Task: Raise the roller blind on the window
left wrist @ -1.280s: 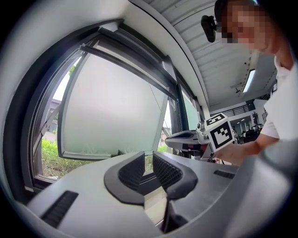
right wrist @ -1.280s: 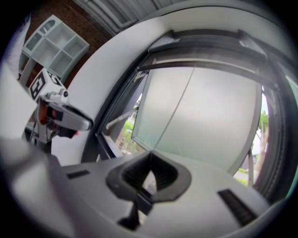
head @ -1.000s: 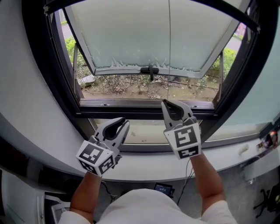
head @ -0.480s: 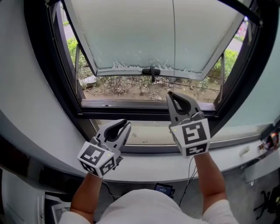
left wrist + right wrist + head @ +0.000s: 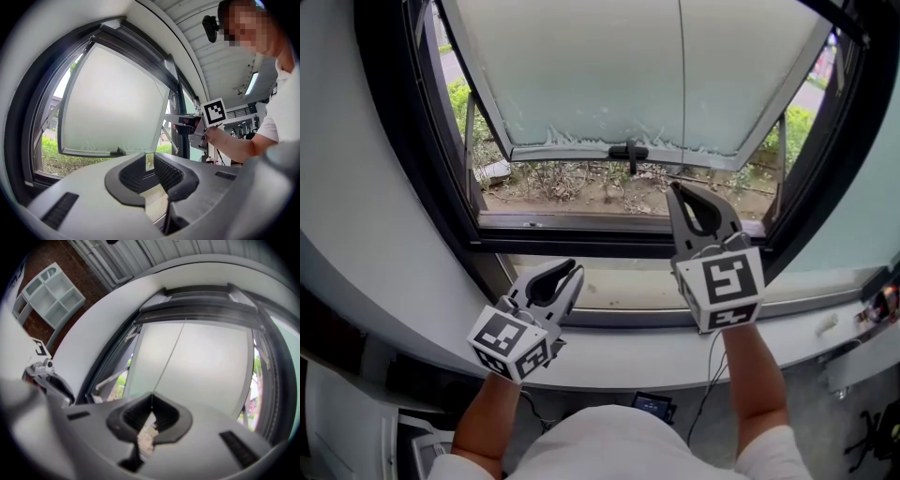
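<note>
A thin pull cord (image 5: 681,94) hangs down in front of the frosted, outward-tilted window sash (image 5: 609,66). My right gripper (image 5: 674,187) is shut on the cord's lower end, level with the window's lower frame. In the right gripper view the cord (image 5: 171,352) runs from the dark box (image 5: 201,303) at the window's top straight into the closed tips of the right gripper (image 5: 151,396). My left gripper (image 5: 573,268) hovers lower, over the sill, with its jaws slightly apart. The left gripper view shows the left gripper (image 5: 149,159) with nothing between its tips. No lowered blind fabric is visible.
A black handle (image 5: 629,152) sits on the sash's lower edge. The pale curved sill (image 5: 609,361) runs under both grippers. Small devices (image 5: 879,302) lie at its right end. A white shelf unit (image 5: 51,294) hangs on the brick wall to the left.
My right gripper has moved up and a little to the right, still closed on the cord. The left gripper has hardly shifted.
</note>
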Tool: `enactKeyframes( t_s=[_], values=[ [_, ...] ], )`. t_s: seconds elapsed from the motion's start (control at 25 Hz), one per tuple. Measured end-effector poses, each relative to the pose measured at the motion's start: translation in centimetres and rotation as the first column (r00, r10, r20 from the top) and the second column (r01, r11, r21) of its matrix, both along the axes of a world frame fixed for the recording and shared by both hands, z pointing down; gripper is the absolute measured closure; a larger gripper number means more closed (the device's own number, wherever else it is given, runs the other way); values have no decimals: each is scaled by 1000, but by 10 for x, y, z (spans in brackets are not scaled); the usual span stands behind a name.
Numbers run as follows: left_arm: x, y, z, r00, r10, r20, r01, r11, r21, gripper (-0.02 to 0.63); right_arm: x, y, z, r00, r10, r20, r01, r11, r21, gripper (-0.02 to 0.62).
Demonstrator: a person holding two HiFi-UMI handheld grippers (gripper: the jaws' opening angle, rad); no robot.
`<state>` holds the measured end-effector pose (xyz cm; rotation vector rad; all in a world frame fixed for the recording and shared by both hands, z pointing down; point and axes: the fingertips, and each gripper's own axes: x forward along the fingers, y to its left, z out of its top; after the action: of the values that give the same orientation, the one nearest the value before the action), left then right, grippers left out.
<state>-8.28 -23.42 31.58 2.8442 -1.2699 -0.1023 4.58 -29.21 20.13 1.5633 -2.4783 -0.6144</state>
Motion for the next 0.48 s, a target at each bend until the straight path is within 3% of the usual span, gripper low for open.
enactKeyframes(
  t_s=[0.48],
  values=[
    [1,2,9,1000,1,-12,-2,1000,-28,537,12,6,-27,999,24,26,-26,997,79,572]
  ],
)
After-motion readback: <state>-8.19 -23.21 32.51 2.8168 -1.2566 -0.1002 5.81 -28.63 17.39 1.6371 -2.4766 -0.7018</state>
